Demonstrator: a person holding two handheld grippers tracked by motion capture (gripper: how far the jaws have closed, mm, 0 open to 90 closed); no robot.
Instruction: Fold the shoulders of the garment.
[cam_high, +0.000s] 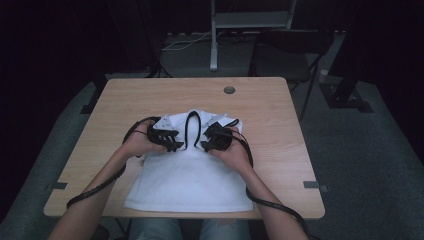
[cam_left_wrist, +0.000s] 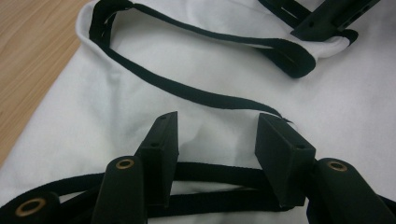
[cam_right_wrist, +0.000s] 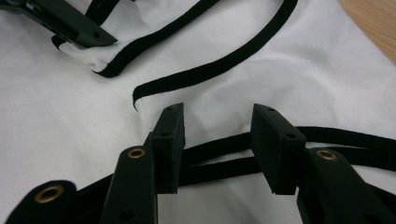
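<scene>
White cloth with black straps — a folded garment (cam_high: 192, 175) — is laid on the wooden table (cam_high: 270, 125), at the near edge, between the two hands. The left gripper (cam_high: 172, 142) and the right gripper (cam_high: 207, 142) are held over its upper part, close to each other. Both pairs of jaws are seen parted — nothing is pinched between them, only white fabric and a black strap (cam_left_wrist: 196, 95) lie below.
</scene>
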